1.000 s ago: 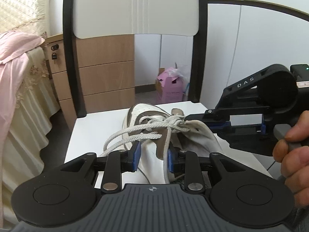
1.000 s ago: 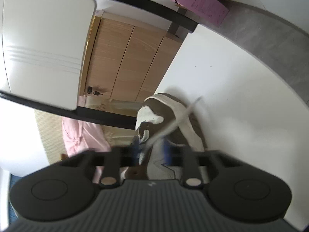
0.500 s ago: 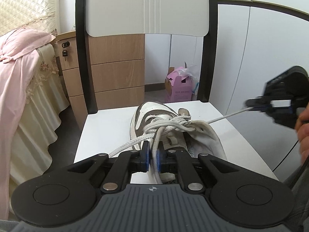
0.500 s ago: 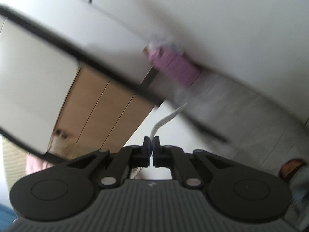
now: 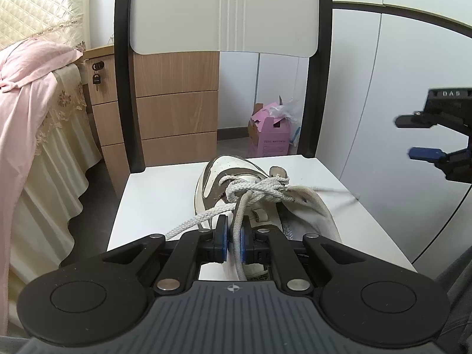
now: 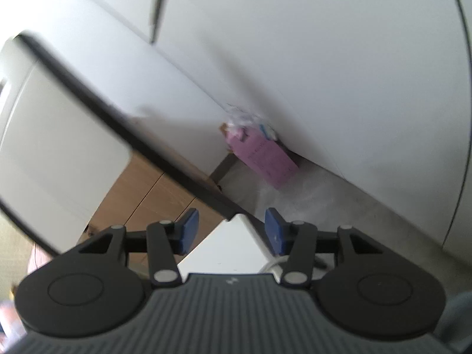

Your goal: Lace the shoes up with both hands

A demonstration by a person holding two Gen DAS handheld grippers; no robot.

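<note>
From the left wrist view, the left hand-held gripper (image 5: 233, 240) has its blue pads pinched on a white shoelace (image 5: 240, 215) that runs up from between them to a knot (image 5: 259, 190) over the tongue of the shoe. The shoe (image 5: 224, 177), white with brown panels, lies directly ahead of this gripper on the white chair seat (image 5: 159, 194), toe pointing away toward the chair back. A second stretch of lace (image 5: 191, 221) trails off just left of the pads, and a thin loose end (image 5: 336, 190) lies on the seat to the right of the knot. Well off to the right and higher (clear of the shoe), the right hand-held gripper (image 5: 416, 137) hangs in the air with its jaws spread and nothing between them. Beyond the chair stand wooden drawers (image 5: 177, 112) and a pink box (image 5: 270, 138) on the floor; a bed with a pink cloth (image 5: 32, 70) is far left.

From the right wrist view, which is blurred and tilted, the right hand-held gripper (image 6: 231, 230) has just been opening; its blue pads (image 6: 188, 228) stand apart with only the corner of the white seat (image 6: 230, 247) seen between them. The black chair frame (image 6: 124, 135) crosses ahead, the pink box (image 6: 262, 156) lies farther ahead. A bit of white cord (image 6: 273, 262) shows beneath the right-side finger, not touching the pads as far as can be told.
</note>
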